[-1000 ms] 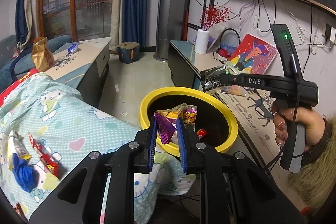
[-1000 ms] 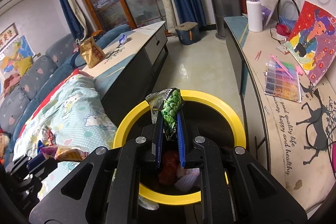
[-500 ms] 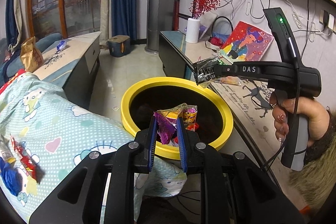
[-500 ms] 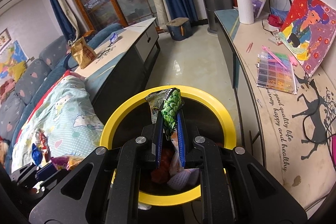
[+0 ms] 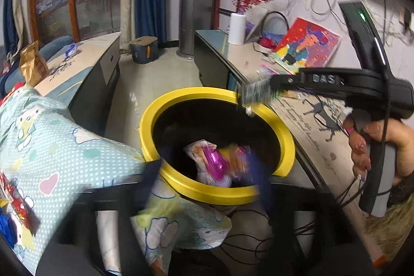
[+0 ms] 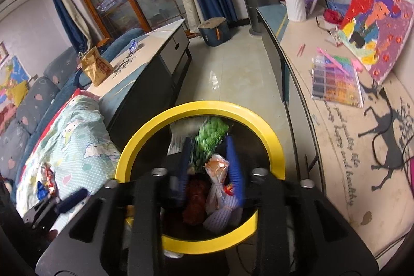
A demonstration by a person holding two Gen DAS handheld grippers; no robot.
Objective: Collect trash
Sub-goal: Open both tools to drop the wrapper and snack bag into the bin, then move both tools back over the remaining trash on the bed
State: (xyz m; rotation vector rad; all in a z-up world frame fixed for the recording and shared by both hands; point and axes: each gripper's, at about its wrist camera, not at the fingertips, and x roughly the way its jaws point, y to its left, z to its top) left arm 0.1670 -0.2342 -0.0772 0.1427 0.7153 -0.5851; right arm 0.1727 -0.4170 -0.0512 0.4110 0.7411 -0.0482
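Both grippers hang over one yellow-rimmed bin (image 6: 145, 131). The left gripper (image 5: 207, 172) is opening wide, a pink wrapper (image 5: 214, 162) loose between its jaws. The right gripper (image 6: 211, 167) is opening around one green wrapper (image 6: 209, 139).

I see the bin (image 6: 145, 136) on the floor between the bed (image 6: 75, 136) at left and the surface (image 6: 336, 146) at right, wrappers (image 6: 220, 188) inside it.

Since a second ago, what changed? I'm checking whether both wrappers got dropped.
Both let go. The left hand-held gripper is opening; its purple-and-orange wrapper falls into the yellow-rimmed bin. The right hand-held gripper is opening, freeing the green wrapper. The bin stayed put.
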